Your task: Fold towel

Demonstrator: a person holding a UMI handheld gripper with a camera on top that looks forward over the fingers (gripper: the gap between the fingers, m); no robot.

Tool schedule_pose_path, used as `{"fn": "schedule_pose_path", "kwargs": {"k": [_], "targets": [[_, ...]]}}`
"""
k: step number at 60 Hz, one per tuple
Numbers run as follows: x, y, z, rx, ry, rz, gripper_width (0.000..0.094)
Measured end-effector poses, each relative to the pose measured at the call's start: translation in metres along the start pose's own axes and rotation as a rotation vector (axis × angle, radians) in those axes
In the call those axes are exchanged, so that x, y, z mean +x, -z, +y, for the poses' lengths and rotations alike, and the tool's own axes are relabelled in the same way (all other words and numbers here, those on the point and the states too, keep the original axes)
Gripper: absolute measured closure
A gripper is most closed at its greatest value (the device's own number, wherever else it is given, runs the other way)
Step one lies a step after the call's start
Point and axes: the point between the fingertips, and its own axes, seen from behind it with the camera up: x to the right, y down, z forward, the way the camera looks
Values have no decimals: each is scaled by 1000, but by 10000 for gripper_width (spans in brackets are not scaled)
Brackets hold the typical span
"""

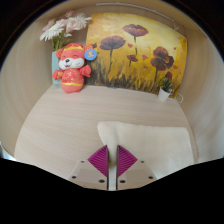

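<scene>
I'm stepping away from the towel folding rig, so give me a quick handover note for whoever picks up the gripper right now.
Gripper: the two pink-padded fingers stand nearly together at the near edge of the towel; whether they pinch cloth cannot be told.
Towel: white, lying flat on the light wooden table, just ahead of the fingers and stretching off to one side.
Beyond it, against the wall: a plush toy, flowers and a flower painting, all clear of the work.
Done: no finished fold shows.
Left: take an edge, fold the towel over, release.
</scene>
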Motion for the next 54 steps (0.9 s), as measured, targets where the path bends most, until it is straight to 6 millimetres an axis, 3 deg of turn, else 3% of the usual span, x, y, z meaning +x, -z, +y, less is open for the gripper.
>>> {"fn": "schedule_pose_path", "kwargs": {"k": [4, 11, 21, 26, 31, 34, 38, 44, 54], "targets": [[13, 21, -20, 34, -2, -51, 846], [63, 52, -47, 73, 44, -51, 847], [158, 69, -54, 75, 100, -14, 817], [197, 61, -38, 48, 68, 14, 685], [246, 49, -18, 24, 70, 116, 408], [264, 45, -5, 10, 69, 160, 309], [274, 44, 11, -17, 59, 187, 286], [266, 51, 18, -19, 56, 176, 264], [225, 96, -6, 58, 41, 151, 241]]}}
